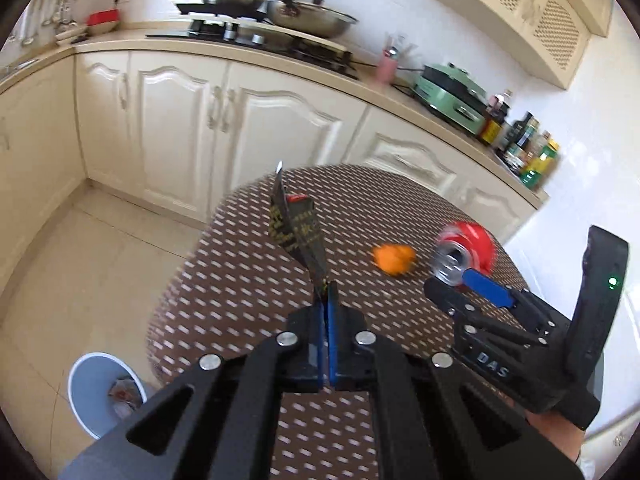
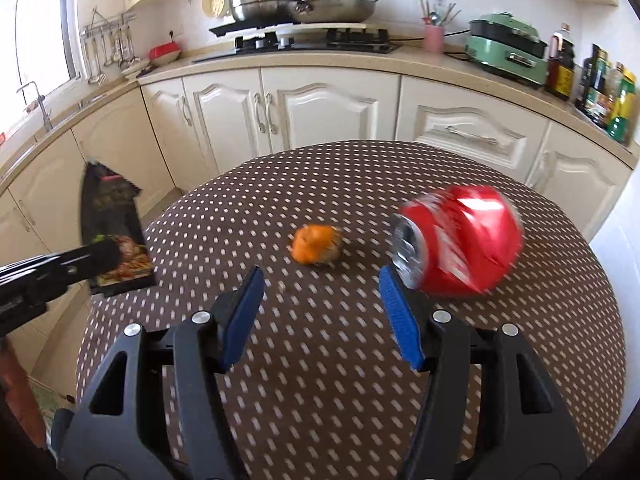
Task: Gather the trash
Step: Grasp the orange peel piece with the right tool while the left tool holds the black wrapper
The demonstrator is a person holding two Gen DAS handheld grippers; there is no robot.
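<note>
My left gripper (image 1: 327, 292) is shut on a black snack wrapper (image 1: 298, 224) and holds it upright above the round table's left edge; the wrapper also shows in the right wrist view (image 2: 110, 232), with the left gripper (image 2: 96, 252) clamped on it. My right gripper (image 2: 320, 280) is open and empty, low over the table. A crushed red soda can (image 2: 460, 240) lies on its side just past the right finger, blurred. An orange peel (image 2: 316, 244) lies ahead between the fingers. In the left wrist view the right gripper (image 1: 460, 284) sits by the can (image 1: 466, 252), near the peel (image 1: 394, 259).
The brown dotted tablecloth (image 2: 320, 360) covers the round table. A pale blue trash bin (image 1: 106, 394) with some trash inside stands on the floor at the table's left. Cream cabinets (image 2: 280, 116), a stove with pots and a counter with bottles lie behind.
</note>
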